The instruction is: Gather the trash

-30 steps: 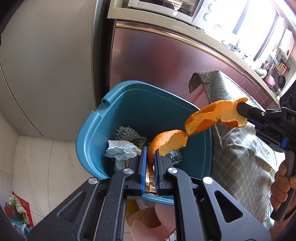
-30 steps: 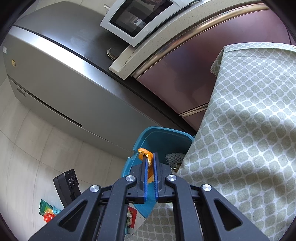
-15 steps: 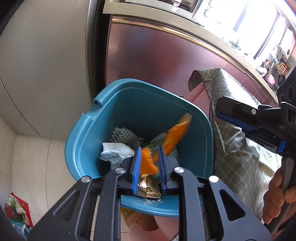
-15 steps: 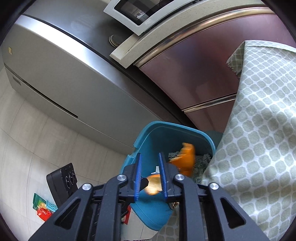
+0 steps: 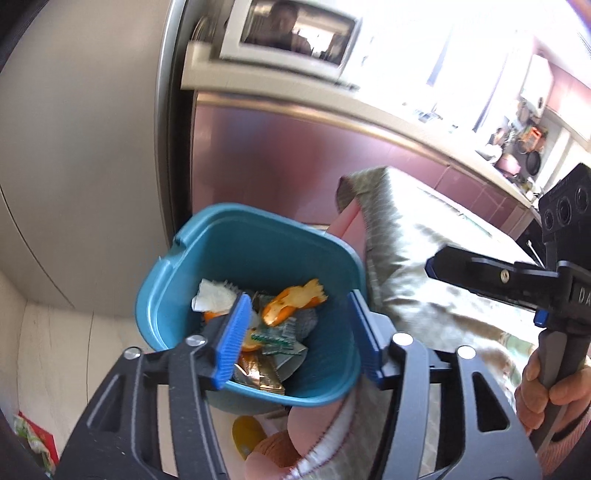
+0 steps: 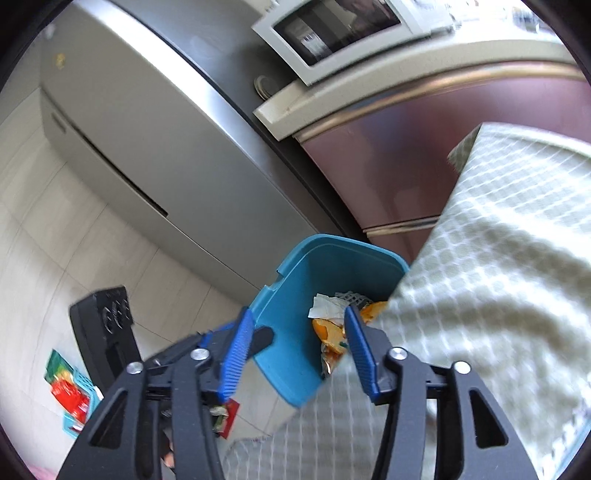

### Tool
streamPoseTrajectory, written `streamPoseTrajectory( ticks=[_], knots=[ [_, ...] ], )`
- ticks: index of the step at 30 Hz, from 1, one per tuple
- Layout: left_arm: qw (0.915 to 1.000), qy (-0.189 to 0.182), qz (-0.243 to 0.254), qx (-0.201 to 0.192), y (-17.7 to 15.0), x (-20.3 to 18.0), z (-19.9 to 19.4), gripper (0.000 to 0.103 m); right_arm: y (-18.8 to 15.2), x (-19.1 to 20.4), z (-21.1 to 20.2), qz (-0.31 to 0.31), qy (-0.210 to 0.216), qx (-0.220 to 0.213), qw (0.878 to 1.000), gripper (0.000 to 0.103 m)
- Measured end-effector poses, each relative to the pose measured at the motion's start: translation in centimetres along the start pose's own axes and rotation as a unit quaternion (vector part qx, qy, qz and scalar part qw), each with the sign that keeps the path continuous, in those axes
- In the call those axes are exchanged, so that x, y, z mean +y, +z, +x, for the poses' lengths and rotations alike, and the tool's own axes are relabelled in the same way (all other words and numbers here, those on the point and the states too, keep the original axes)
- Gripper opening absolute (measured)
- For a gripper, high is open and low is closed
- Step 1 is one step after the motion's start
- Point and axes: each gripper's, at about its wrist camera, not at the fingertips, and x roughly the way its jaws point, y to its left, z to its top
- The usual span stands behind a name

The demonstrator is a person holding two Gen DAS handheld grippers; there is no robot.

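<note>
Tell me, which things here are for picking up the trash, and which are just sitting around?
For the job: blue bin, orange peel, tissue, wrappers, left gripper, right gripper.

Just sitting around: microwave, fridge, checked tablecloth.

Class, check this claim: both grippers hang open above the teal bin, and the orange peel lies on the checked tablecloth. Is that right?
Not quite. The orange peel lies inside the teal bin, not on the checked tablecloth, as the left wrist view shows. The left gripper and right gripper are open.
</note>
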Motion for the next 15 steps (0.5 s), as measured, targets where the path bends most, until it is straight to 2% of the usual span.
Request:
streamPoseTrajectory(
  ticks=[3,5,9,11,15],
  knots=[
    [0.9993,0.001,0.014,-0.035,-0.3,-1.3,-2.8,0.075,-1.3,0.7,-2.6,-0.023,-0.017,-0.023,0.999,0.072],
    [0.9982,0.001,0.026,-0.054,-0.6,-2.5,-4.4,0.08,-2.4,1.1,-4.4,-0.037,-0.035,-0.041,0.998,0.078],
    [0.9949,0.005,0.042,-0.091,-1.6,-4.8,-7.4,0.097,-4.8,1.5,-7.7,-0.056,-0.074,-0.077,0.993,0.084],
    [0.9924,0.008,0.054,-0.11,-2.3,-6.2,-8.7,0.097,-6.1,1.9,-9.4,-0.067,-0.096,-0.095,0.989,0.085],
    [0.9902,0.005,0.07,-0.121,-3.7,-8.8,-10.3,0.097,-9.1,2.4,-13.1,-0.089,-0.141,-0.131,0.977,0.095]
  ],
)
